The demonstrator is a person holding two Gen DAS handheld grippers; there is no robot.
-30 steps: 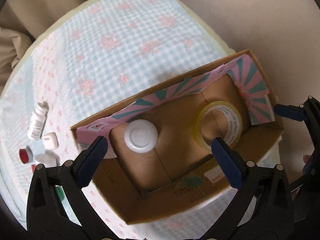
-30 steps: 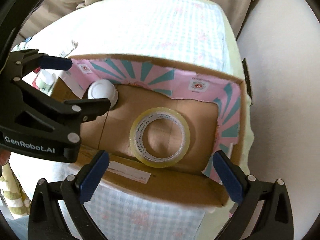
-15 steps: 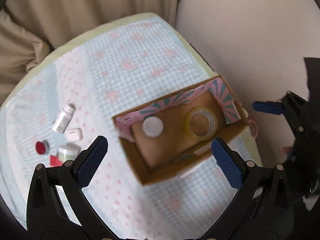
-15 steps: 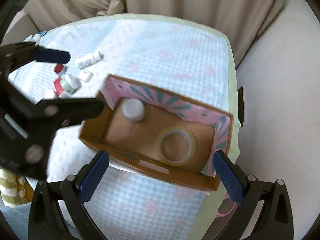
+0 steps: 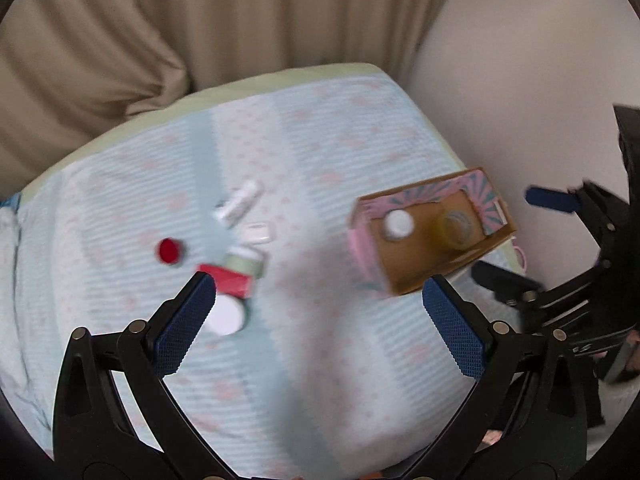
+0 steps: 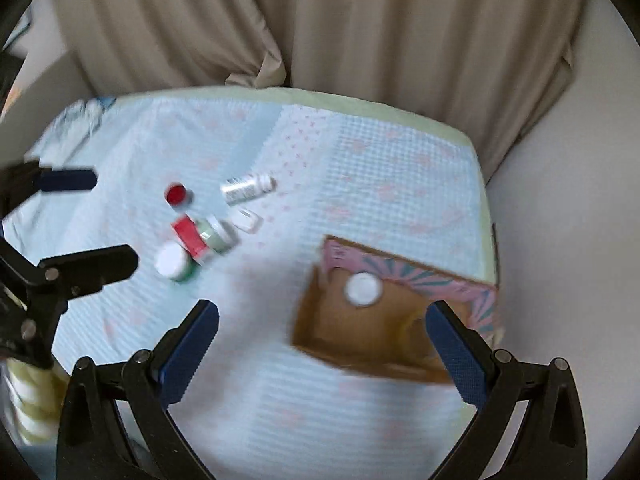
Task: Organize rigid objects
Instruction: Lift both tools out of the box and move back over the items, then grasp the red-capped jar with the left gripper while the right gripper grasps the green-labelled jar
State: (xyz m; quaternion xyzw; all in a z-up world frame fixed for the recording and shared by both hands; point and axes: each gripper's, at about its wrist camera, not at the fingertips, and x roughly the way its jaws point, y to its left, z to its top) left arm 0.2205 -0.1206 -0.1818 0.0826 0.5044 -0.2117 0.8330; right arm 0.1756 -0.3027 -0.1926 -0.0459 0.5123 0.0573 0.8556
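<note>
A cardboard box [image 5: 404, 280] [image 6: 400, 364] with a pink striped lining sits near the right edge of the bed. Inside it stand a white-lidded jar [image 5: 398, 223] [image 6: 362, 289] and a roll of clear tape [image 5: 456, 224]. On the cover to its left lie a white bottle [image 5: 240, 202] [image 6: 248, 188], a small white case [image 5: 258, 232] [image 6: 247, 220], a red cap [image 5: 170, 250] [image 6: 176, 195], a red box [image 5: 228, 280] [image 6: 188, 234], a green jar [image 5: 244, 262] [image 6: 216, 234] and another white-lidded jar [image 5: 226, 314] [image 6: 172, 264]. My left gripper [image 5: 319, 286] [image 6: 115, 219] and right gripper [image 6: 322, 312] [image 5: 516, 240] hang open and empty, high above the bed.
The bed has a light blue checked cover [image 5: 320, 140] [image 6: 380, 168] with a pale green border. Beige curtains [image 5: 200, 20] [image 6: 360, 20] hang behind it. Pale floor [image 6: 560, 200] lies beyond the bed's right edge. Both views are blurred by motion.
Both grippers have pulled up and back from the box, which now looks small. The loose items on the cover have come into full view. Nothing was picked up.
</note>
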